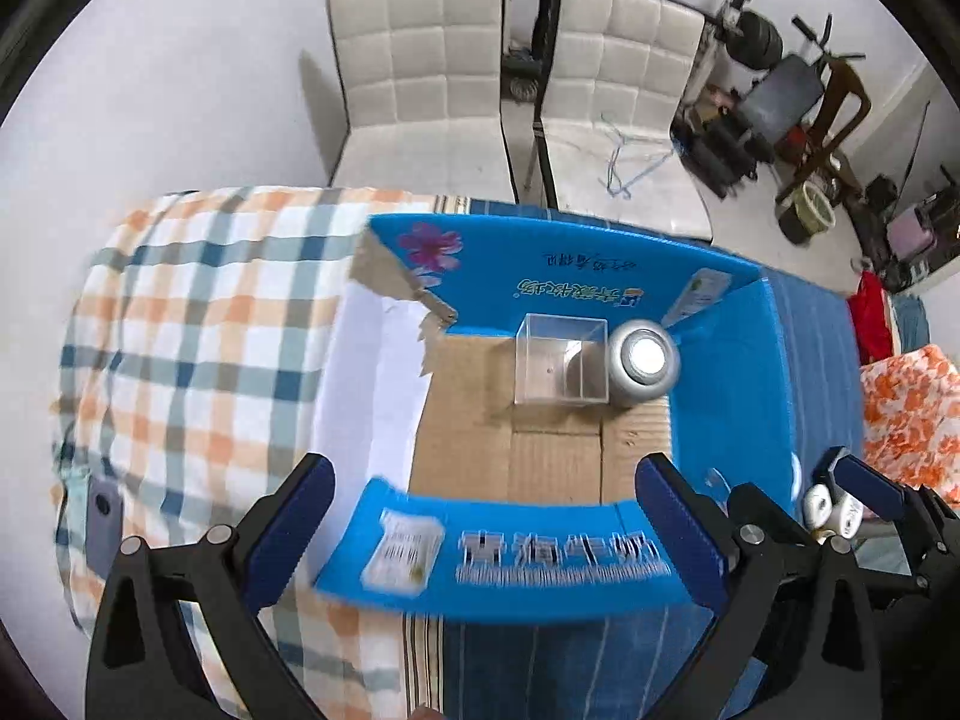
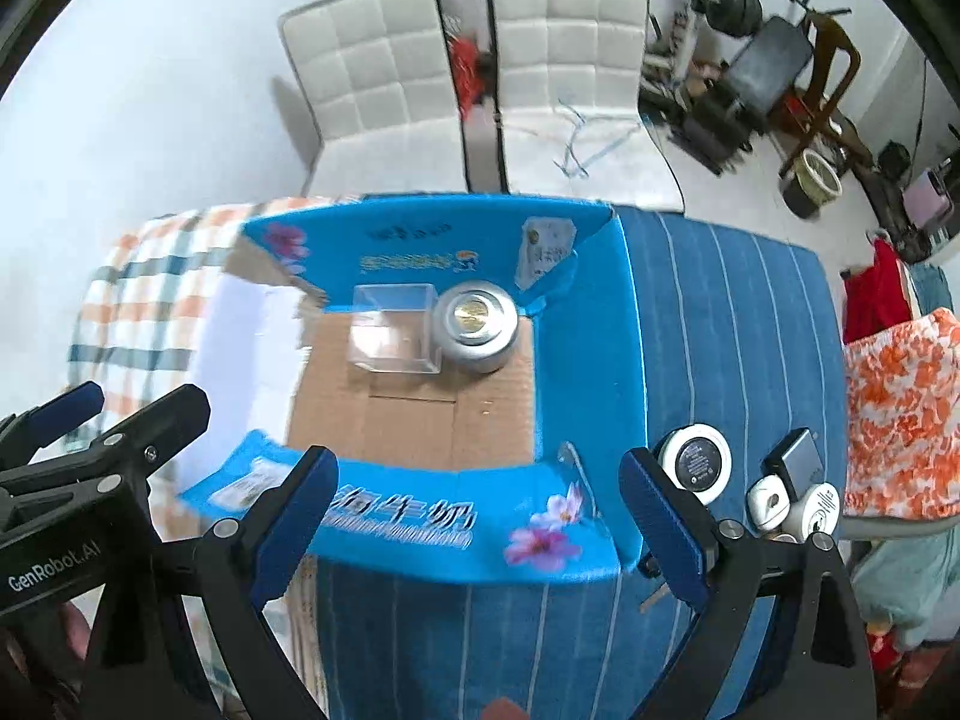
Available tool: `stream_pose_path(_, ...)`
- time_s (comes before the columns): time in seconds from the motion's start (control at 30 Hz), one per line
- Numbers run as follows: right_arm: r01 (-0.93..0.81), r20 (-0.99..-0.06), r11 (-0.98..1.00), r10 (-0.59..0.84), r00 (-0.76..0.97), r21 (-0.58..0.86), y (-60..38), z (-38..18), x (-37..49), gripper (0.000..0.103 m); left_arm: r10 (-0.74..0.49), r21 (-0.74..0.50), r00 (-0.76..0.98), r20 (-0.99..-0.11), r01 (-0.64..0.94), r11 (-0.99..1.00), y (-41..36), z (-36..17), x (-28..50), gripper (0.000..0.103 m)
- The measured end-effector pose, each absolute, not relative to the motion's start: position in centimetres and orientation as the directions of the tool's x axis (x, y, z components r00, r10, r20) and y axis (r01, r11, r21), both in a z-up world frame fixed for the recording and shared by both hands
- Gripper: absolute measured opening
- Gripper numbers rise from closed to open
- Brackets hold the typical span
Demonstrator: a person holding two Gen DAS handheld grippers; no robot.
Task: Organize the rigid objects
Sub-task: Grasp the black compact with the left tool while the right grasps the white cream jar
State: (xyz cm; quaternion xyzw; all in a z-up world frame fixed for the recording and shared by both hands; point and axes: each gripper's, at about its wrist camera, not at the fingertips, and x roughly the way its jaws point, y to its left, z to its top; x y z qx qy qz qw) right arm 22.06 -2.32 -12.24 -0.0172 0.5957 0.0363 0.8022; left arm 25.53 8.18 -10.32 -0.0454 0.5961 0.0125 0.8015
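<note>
Two white quilted chairs (image 1: 420, 78), pale floor (image 1: 180, 90)

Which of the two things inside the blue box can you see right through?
The clear plastic cube, left of the silver round tin. You see the cardboard floor through its walls; the tin is solid metal.

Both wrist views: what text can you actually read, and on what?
"GenRobot.AI": white, on the left tool's black body.
"纯牛奶", partly hidden: near flap of the blue box.
Far flap print: upside down, blurred, unreadable.
White labels on the flaps: too small.
Round tins beside the box: print unreadable.
</note>
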Motion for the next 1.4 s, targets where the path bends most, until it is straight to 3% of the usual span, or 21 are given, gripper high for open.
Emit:
stream_pose_path(0.4, -0.107, -0.911, 0.991, 0.113, 0.397, 0.076, -3.4, -3.5, 15.2, 0.097, 0.013, -0.012, 0.443, -0.897, -0.055, 0.998, 7.9, -0.9, 18.2, 0.103)
stream_pose_path(0.73, -0.025, -0.907, 0.989, 0.142, 0.397, 0.144, -9.4, -2.4, 13.5, 0.097, -0.034, -0.042, 0.484, -0.874, -0.005, 0.999, 4.6, 1.6, 16.5, 0.103)
stream_pose_path(1.03, 0.310, -0.964, 0.949, -0.036, 0.264, 0.049, -28.1, -9.0, 13.5, 0.097, -0.184, -0.128, 0.330, -0.926, 0.184, 0.975, -8.7, -5.6, 19.8, 0.103)
stream_pose_path(1.2, 0.435, -0.988, 0.899, -0.026, 0.150, 0.043, -36.8, -15.7, 14.5, 0.097, -0.215, -0.141, 0.219, -0.952, 0.312, 0.940, -19.1, -10.9, 23.2, 0.103)
stream_pose_path(1.4, 0.492, -0.998, 0.870, 0.005, 0.058, 0.033, -41.4, -23.6, 17.0, 0.097, -0.133, -0.095, 0.078, -0.988, 0.373, 0.923, -27.2, -18.9, 28.1, 0.103)
